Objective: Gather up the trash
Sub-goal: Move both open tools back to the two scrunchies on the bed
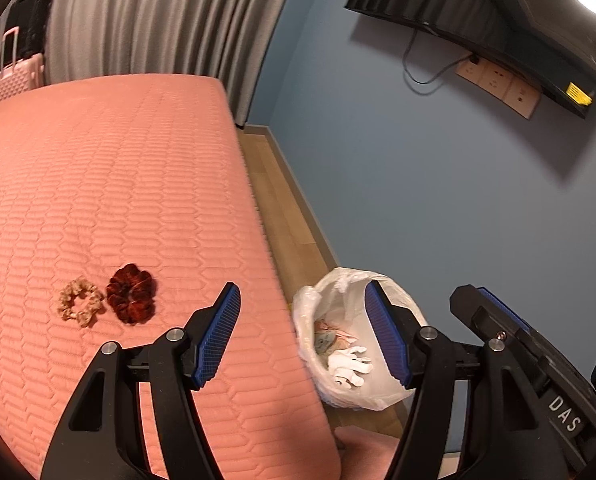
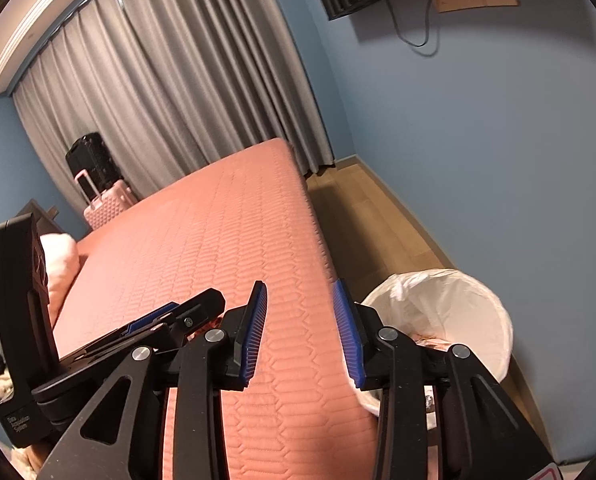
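— Blue pads on your left gripper (image 1: 302,334) stand spread, nothing between them. What lies past them?

— Your left finger sits over the pink bed (image 1: 117,184); your right finger hangs in front of the bin (image 1: 382,394), lower centre-right of that frame. The bin has a white bag liner, with crumpled white tissue (image 1: 348,364) and other scraps inside.

— And your right gripper (image 2: 300,332)?

— Its jaws are apart too, and empty. You see it low in the right wrist view, over the bed's edge, with the bin at lower right on the wood floor (image 2: 378,216).

— Anything on the bed?

— Two scrunchies at lower left of the left wrist view: a beige scrunchie (image 1: 81,301) and a dark red scrunchie (image 1: 131,294), just beside each other. Farther off, grey curtains (image 1: 157,20) and a pink suitcase (image 1: 15,76) at upper left.
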`<move>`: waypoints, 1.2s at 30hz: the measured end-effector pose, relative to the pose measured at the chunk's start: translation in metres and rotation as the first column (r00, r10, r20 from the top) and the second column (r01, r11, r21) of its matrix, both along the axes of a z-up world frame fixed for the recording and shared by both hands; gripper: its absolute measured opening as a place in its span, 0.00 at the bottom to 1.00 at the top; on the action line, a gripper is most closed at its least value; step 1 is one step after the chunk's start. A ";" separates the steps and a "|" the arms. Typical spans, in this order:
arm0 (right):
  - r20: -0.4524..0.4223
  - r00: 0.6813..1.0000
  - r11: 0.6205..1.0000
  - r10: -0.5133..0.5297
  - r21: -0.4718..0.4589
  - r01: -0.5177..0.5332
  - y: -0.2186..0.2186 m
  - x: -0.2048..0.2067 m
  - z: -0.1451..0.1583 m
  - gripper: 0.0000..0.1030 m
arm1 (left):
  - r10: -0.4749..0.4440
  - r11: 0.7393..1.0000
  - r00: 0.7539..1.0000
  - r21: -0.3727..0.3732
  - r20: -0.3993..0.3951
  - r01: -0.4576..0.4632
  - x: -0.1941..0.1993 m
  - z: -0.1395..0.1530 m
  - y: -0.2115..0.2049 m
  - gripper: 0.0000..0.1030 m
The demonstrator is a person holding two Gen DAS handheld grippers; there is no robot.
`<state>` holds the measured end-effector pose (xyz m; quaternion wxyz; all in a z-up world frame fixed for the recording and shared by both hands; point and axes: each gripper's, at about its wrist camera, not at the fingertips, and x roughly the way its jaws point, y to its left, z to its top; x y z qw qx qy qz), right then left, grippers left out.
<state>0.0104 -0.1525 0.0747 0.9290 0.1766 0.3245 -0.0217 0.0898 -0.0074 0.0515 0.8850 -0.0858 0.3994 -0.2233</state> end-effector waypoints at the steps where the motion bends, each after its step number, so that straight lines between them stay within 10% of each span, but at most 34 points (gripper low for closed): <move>1: -0.003 1.000 1.000 0.008 -0.003 -0.008 0.005 0.002 -0.001 0.34 | 0.008 1.000 1.000 -0.002 -0.002 -0.008 0.001 -0.001 0.004 0.60; 18: -0.098 0.982 0.986 0.159 -0.040 -0.163 0.097 0.051 -0.030 0.43 | 0.184 0.983 0.980 -0.003 -0.080 -0.185 0.026 -0.040 0.111 0.60; 36: -0.323 0.915 0.969 0.243 0.030 -0.247 0.174 0.148 -0.137 0.44 | 0.390 0.921 0.884 0.105 -0.257 -0.375 0.085 -0.144 0.223 0.60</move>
